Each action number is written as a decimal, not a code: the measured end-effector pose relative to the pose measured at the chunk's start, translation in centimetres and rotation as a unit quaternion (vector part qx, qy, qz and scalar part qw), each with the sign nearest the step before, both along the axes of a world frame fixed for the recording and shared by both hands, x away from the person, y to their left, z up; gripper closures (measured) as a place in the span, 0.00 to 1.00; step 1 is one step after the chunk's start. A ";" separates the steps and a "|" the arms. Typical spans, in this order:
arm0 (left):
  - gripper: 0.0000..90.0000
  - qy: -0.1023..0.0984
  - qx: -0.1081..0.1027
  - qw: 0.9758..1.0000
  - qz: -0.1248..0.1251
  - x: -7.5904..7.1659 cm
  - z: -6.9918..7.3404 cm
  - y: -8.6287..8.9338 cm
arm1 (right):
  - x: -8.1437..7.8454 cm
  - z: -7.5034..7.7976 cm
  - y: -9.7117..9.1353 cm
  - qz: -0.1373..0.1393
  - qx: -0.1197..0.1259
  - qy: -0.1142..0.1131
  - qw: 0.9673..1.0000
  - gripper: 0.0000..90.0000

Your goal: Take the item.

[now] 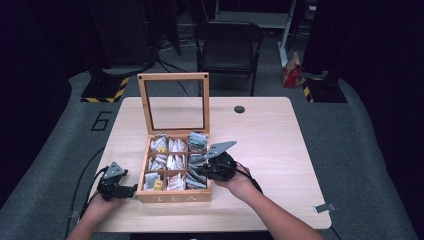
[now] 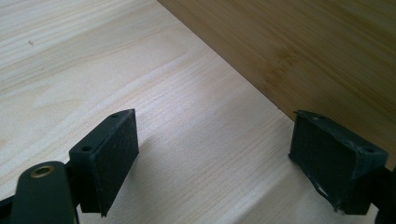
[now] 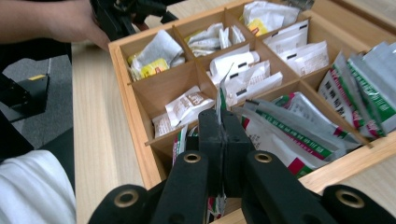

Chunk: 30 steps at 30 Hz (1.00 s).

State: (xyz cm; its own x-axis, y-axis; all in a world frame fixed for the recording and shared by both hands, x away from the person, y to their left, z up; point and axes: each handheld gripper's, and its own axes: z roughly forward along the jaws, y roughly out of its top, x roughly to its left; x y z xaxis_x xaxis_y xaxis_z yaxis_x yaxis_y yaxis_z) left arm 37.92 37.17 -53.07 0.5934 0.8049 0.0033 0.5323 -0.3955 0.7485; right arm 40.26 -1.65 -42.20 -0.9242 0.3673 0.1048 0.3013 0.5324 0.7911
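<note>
Currently right gripper [image 3: 219,135] jaws clamped on a thin green-red-white sachet [image 3: 220,100], edge-on, above the tea box [image 1: 172,196] near-right compartment. Left gripper [image 2: 215,163] jaws apart, nothing between, on table [image 2: 93,70] beside box wall. Beyond: white sachets [image 3: 233,63], upright lid [image 1: 173,77].

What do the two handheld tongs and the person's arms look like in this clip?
Both tongs are black. The left tongs and right tongs each carry a grey three-cornered plate on top and trail a black cable. Up close the jaws are flat, black, rectangular pads on black link arms with brass-coloured rivets. The forearms are bare, with no sleeves showing.
</note>
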 end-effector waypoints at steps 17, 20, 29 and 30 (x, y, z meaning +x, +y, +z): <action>0.17 0.000 0.000 1.000 0.000 0.0 0.0 0.0 | 0.3 2.3 -1.1 -0.007 0.024 -0.002 1.000 1.00; 0.17 0.000 0.000 1.000 0.000 0.0 0.0 0.0 | 0.4 2.4 -1.3 -0.007 0.023 -0.004 1.000 1.00; 0.17 0.000 0.000 1.000 0.000 0.0 0.0 0.0 | 0.5 2.6 -2.2 -0.018 0.024 -0.005 1.000 1.00; 0.17 0.000 0.000 1.000 0.000 0.0 0.0 0.0 | 0.6 2.6 -2.6 -0.022 0.025 -0.007 0.999 1.00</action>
